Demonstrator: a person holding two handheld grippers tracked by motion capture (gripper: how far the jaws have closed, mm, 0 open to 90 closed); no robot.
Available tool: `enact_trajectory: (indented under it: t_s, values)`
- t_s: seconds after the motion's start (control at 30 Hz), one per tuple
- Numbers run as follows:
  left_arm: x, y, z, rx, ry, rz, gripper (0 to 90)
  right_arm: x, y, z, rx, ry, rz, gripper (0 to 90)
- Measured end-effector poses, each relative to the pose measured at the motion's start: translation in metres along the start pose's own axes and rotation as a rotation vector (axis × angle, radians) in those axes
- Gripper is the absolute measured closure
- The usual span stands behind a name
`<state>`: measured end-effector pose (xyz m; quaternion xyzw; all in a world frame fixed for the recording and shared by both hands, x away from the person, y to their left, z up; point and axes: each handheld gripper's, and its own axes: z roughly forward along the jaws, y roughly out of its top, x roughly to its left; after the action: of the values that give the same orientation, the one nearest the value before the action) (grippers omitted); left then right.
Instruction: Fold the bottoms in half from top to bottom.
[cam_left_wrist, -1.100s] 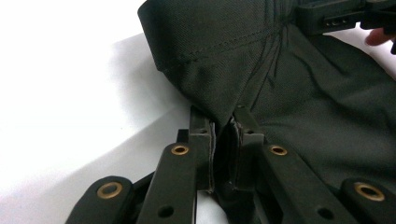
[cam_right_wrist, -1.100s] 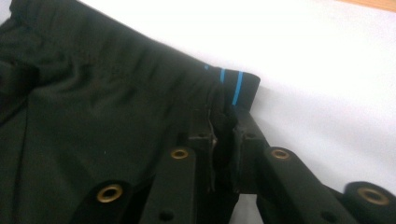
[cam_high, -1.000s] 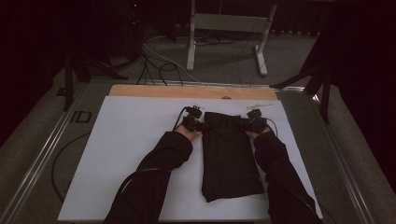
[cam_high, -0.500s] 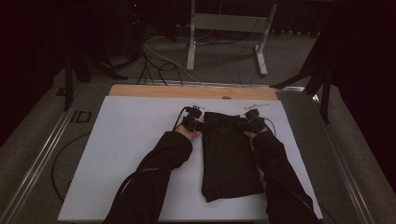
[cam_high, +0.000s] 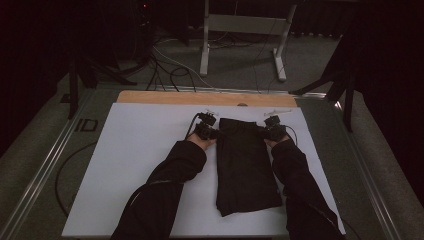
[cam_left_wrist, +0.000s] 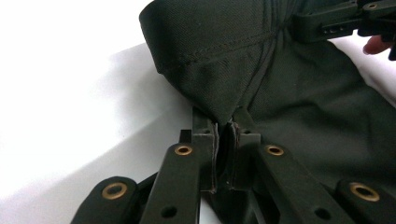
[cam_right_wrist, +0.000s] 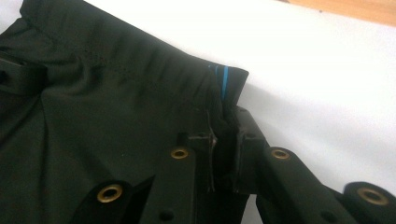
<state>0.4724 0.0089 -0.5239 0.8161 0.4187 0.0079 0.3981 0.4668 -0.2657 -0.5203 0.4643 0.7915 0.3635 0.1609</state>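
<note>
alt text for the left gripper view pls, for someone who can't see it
The left gripper has its two black jaws shut on a bunched fold of a dark garment lying on a white table surface. The right gripper pinches the same garment at the top right.

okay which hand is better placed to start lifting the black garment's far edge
Left, by a little. The left hand-held gripper is clamped on the black garment, cloth pulled taut. The right hand-held gripper has just been closing on its corner.
</note>
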Motion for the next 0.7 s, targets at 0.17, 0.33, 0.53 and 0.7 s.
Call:
enact_trajectory:
  t_s: [0.17, 0.33, 0.53, 0.7]
  values:
    - [-0.003, 0.000, -0.007, -0.015, -0.012, 0.008, 84.8, 0.002, 0.001, -0.007, -0.013, 0.010, -0.003, 81.1]
    - [-0.007, 0.000, -0.012, -0.025, -0.024, 0.020, 84.8, 0.006, 0.001, -0.016, -0.023, 0.020, -0.023, 81.0]
    - [-0.015, 0.000, -0.020, -0.032, -0.040, 0.044, 84.9, 0.010, -0.002, -0.027, -0.044, 0.017, -0.044, 81.0]
    - [-0.021, -0.001, -0.025, -0.032, -0.046, 0.059, 84.9, 0.014, -0.003, -0.036, -0.056, 0.018, -0.054, 81.0]
